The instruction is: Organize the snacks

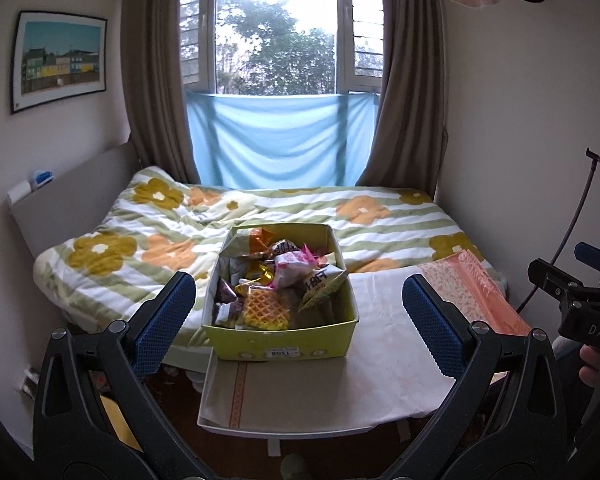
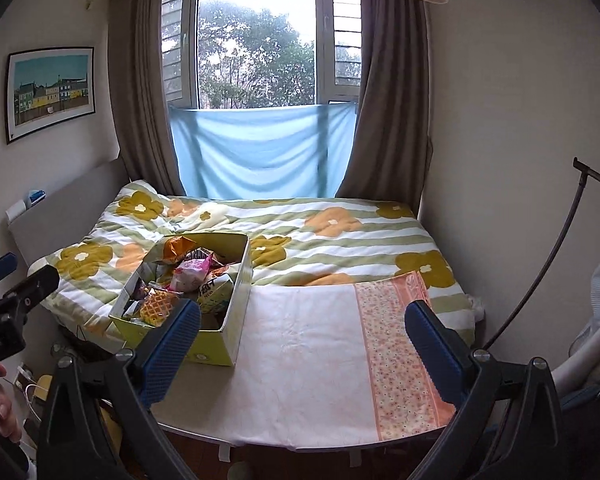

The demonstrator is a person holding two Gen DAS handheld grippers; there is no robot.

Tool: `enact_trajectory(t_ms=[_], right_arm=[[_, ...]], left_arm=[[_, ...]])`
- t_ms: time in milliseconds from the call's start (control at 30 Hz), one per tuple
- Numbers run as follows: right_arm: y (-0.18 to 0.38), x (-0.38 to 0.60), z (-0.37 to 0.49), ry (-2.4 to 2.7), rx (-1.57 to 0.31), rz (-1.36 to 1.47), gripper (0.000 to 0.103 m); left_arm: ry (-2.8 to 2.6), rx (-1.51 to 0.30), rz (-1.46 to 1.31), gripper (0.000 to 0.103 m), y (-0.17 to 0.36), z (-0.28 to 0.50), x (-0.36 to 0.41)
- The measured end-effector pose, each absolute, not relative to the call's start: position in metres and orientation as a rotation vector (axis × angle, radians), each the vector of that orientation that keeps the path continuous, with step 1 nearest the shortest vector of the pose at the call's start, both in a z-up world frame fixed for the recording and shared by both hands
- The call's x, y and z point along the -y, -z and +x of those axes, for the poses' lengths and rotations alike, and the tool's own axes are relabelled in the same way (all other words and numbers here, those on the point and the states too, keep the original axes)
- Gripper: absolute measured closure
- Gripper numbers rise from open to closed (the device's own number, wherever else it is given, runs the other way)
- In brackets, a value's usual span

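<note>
The bed (image 2: 340, 232) fills the far side of the room under a flowered, striped quilt. In front of it stands the bench (image 2: 300, 344), covered by a pale cloth with an orange floral strip along its right side. Most of its top is bare.

At the bench's left rear corner, against the bed's edge, sits a yellow-green cardboard box (image 1: 284, 344), open on top. The snacks (image 1: 276, 280) are all in it, heaped loosely: a waffle-patterned yellow pack (image 1: 265, 309) near the front, a pink-and-white pouch (image 1: 294, 266) in the middle, an orange bag (image 1: 260, 240) toward the back, and darker wrappers along the left wall. What lies under the top layer I cannot make out.

The left tongs (image 1: 298, 320) hang spread wide and empty, roughly framing the box from the near side. The right tongs (image 2: 304, 340) are also spread wide and empty, over the bare cloth to the right of the box.

A full box with a bare bench fits either snacks waiting to be sorted out or snacks already gathered in, so I would not presume which.

For any pick from this heap, take the topmost pack, since the wrappers overlap and a lower one would drag its neighbours. Grip a sealed edge, not the puffed middle, to avoid crushing. Come in from above, clear of the box walls, because light cardboard may slide or tip.
</note>
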State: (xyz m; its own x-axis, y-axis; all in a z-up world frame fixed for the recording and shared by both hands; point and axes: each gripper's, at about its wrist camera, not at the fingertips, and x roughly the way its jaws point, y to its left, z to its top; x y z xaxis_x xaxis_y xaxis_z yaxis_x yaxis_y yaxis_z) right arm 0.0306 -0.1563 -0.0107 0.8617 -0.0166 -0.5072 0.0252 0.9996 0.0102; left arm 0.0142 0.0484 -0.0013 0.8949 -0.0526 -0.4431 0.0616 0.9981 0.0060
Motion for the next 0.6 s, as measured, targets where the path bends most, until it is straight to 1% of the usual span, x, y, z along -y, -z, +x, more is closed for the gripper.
enact_trajectory(t_ms=[600], right_arm=[[0.0101, 0.1562, 0.0213, 0.025, -0.504, 0.018, 0.001]], left_arm=[[0.062, -0.445, 0.025, 0.000, -0.0018, 0.0093, -0.0440]])
